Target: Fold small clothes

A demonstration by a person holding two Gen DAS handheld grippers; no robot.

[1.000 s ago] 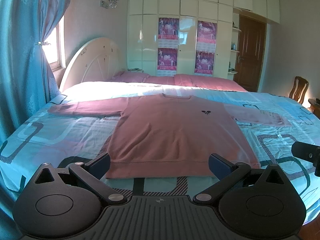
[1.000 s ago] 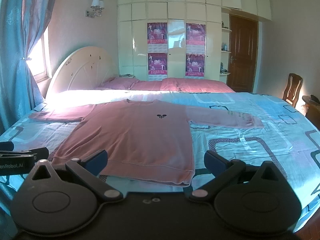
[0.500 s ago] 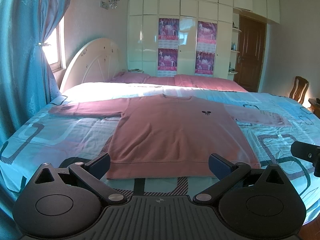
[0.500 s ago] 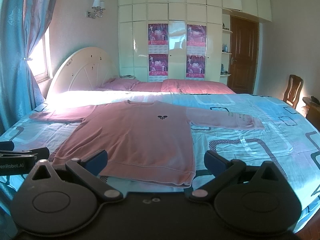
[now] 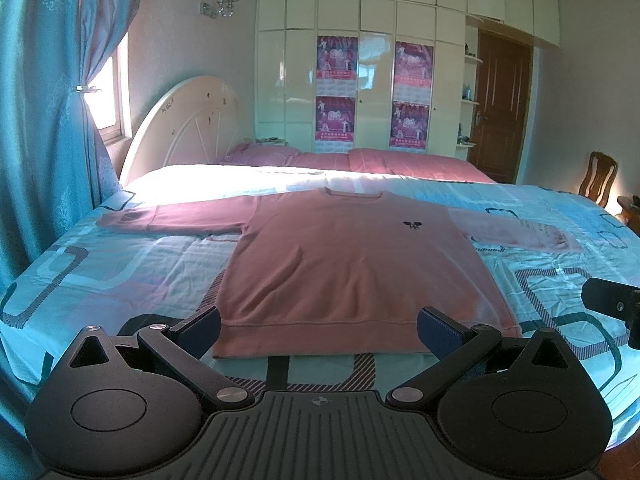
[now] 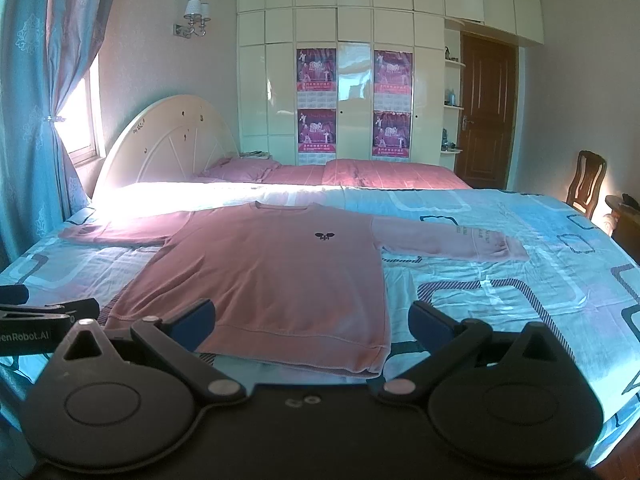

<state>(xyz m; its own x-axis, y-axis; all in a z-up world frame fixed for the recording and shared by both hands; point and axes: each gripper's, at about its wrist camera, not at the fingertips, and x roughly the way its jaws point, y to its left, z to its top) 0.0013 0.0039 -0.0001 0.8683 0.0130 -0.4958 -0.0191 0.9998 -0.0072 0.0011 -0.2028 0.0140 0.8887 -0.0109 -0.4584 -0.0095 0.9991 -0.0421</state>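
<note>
A pink long-sleeved sweatshirt (image 5: 352,260) (image 6: 272,272) lies flat on the bed, front up, both sleeves spread out sideways, with a small dark emblem on the chest. My left gripper (image 5: 318,330) hovers open just before the hem, nothing between its fingers. My right gripper (image 6: 312,320) is also open and empty, near the hem's right corner. The tip of the right gripper shows at the right edge of the left wrist view, and the left gripper's body at the left edge of the right wrist view.
The bed (image 5: 120,264) has a light blue patterned sheet, pink pillows (image 5: 400,162) and a cream headboard (image 5: 188,120) at the far end. Blue curtains (image 5: 44,120) hang on the left. A wooden chair (image 6: 588,184) and a brown door (image 6: 486,116) stand at the right.
The right wrist view has shifted very slightly; the sweatshirt and both grippers stand as before.
</note>
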